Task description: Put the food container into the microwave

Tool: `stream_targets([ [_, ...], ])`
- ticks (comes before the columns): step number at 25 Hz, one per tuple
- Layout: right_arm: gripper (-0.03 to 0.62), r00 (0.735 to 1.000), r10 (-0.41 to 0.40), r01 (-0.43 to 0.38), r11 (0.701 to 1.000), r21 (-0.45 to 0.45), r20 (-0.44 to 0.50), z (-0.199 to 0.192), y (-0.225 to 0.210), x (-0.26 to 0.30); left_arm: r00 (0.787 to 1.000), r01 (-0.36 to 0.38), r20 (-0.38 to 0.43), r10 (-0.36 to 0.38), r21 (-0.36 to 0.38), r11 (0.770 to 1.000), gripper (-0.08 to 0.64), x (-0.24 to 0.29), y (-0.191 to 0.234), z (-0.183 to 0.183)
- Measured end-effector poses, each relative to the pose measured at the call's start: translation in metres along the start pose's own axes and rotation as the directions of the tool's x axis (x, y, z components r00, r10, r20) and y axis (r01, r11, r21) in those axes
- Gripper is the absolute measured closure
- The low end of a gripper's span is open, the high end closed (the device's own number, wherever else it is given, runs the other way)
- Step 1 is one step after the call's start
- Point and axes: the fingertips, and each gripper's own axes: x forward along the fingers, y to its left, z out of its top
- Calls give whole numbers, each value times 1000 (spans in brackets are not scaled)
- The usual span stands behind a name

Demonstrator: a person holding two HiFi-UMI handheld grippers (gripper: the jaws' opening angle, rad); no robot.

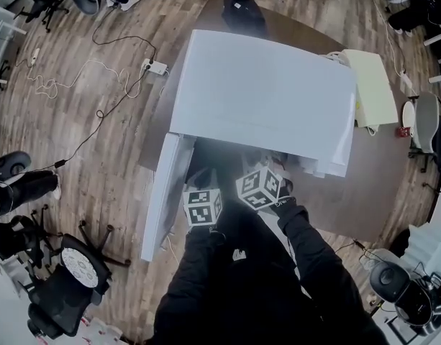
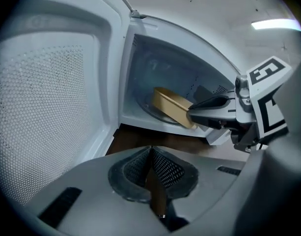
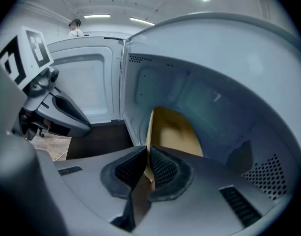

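Nearly done: food container point(image 3: 172, 132) inside the microwave point(image 1: 263, 99), perhaps not yet resting, rim pinched in right gripper point(image 3: 146, 157) fingers; left gripper point(image 2: 151, 156) fingers pressed together, empty

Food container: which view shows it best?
Left gripper view: most of the food container shows side-on inside the microwave, pinched by the right gripper. Right gripper view shows only its rim and inside, up close. Head view hides it.

Tan food container point(image 3: 176, 132), white microwave point(image 1: 263, 99)
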Motion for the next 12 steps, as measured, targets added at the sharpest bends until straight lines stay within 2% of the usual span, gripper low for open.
stream_targets([
  [7,549,1000,21,-21,999,31,6,-1,-5,15,1000,-7,-9,7,-9,1000,526,8,3,-2],
  [12,517,998,40,-43,996,80,38,3,-1,7,1000,-2,0,2,-5,1000,526,5,2,-1],
])
